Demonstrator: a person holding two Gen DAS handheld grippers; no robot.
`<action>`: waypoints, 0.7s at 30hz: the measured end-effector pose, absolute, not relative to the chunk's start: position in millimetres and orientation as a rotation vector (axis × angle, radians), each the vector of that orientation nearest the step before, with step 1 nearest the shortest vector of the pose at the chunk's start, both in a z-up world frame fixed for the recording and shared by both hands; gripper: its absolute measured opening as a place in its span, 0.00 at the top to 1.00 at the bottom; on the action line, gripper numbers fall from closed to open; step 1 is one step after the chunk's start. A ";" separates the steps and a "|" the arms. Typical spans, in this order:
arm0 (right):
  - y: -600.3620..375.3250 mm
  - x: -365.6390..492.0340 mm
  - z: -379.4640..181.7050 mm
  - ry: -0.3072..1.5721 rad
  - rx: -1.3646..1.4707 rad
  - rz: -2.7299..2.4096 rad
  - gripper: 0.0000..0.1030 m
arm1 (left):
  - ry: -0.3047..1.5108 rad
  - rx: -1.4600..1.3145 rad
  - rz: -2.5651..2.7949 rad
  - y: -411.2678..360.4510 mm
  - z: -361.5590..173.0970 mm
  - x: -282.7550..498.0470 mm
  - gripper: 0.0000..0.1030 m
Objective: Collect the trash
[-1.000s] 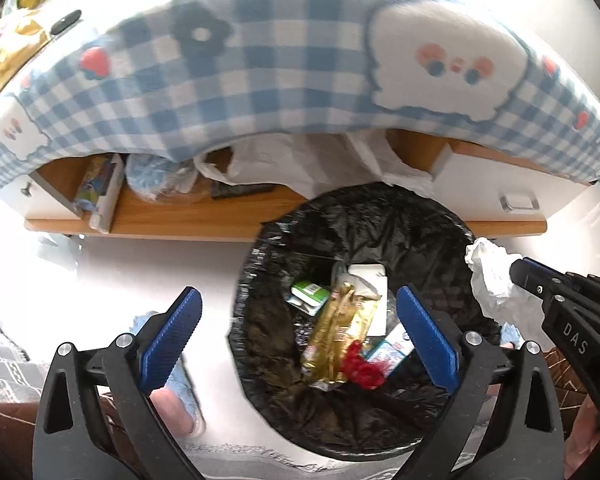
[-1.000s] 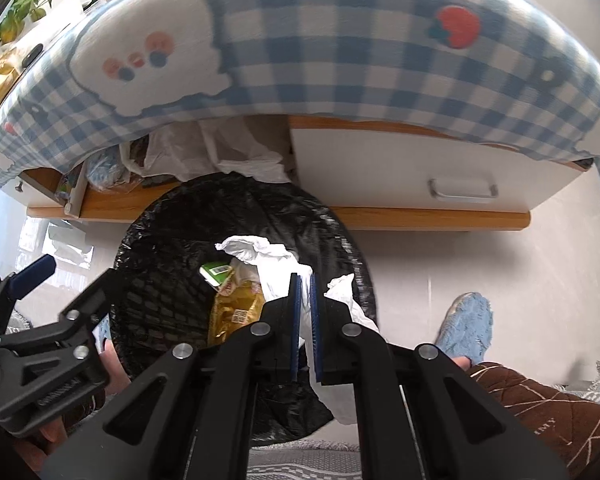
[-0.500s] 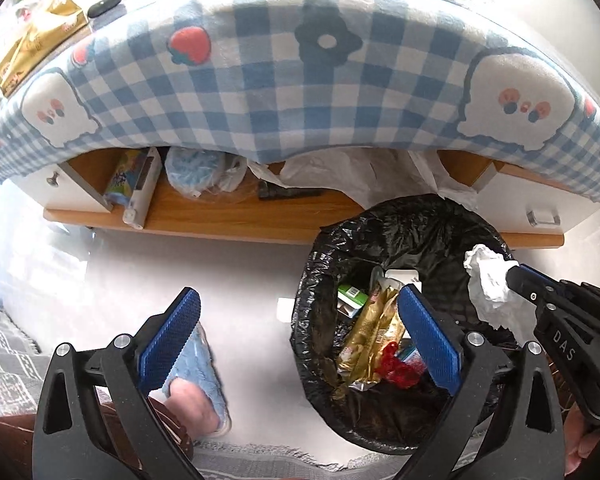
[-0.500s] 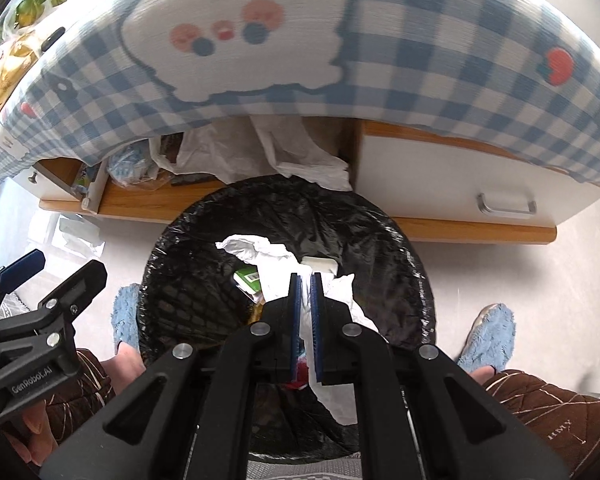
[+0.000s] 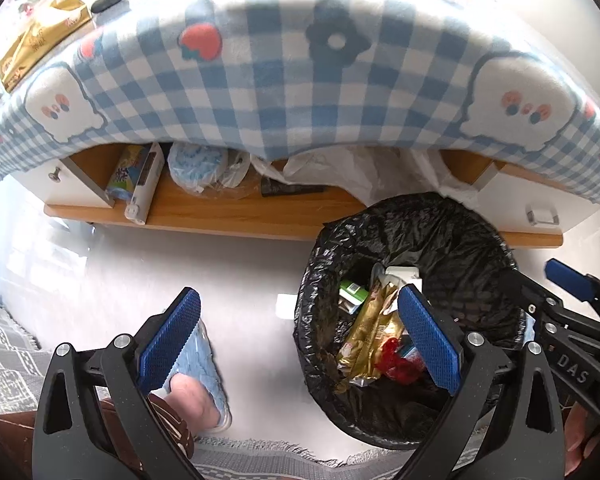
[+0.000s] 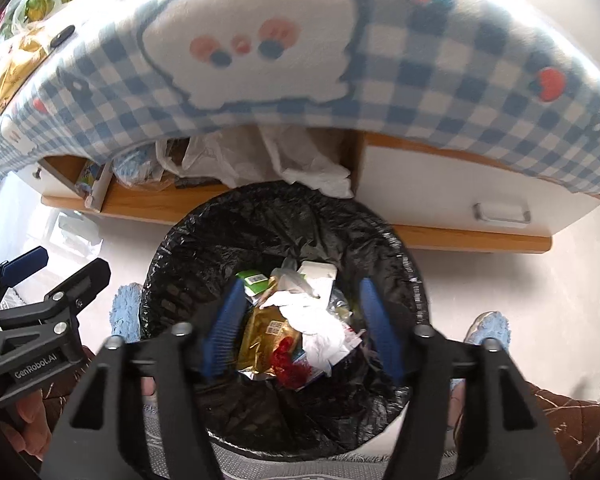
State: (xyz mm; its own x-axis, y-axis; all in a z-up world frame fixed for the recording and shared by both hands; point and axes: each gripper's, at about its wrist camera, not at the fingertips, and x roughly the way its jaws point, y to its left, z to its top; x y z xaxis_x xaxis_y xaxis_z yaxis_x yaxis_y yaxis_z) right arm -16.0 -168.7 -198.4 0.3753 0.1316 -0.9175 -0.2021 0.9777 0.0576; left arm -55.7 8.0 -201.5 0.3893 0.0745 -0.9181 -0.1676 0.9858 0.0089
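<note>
1. Right wrist view: my right gripper (image 6: pixel 300 322) hangs over the bin (image 6: pixel 196 264); its jaws have just been opening and stand spread, with nothing pinched.
2. Below and between its fingers I see the white tissue (image 6: pixel 320 320) lying loose in the bin on a gold wrapper (image 6: pixel 260 340) and a red scrap (image 6: pixel 288 360).
3. Left wrist view: my left gripper (image 5: pixel 296 344) is spread wide and empty; the bin (image 5: pixel 452 236) sits under its right finger, bare floor (image 5: pixel 220 272) under the rest.
4. Ahead of both tools I see a checked tablecloth (image 5: pixel 284 92).
</note>
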 end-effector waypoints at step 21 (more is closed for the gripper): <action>-227.6 -89.2 -25.2 0.881 -0.024 0.143 0.08 | 0.959 -0.122 0.015 -22.5 -36.7 -116.4 0.06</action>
State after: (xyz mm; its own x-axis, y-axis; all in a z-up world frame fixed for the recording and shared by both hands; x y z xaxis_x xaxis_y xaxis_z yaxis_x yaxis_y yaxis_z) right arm -89.2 -227.6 -25.2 0.6274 0.1146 -0.7702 -0.1343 0.9902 0.0380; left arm -116.4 -22.5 -36.7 0.5744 -0.0411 -0.8175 -0.0669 0.9930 -0.0969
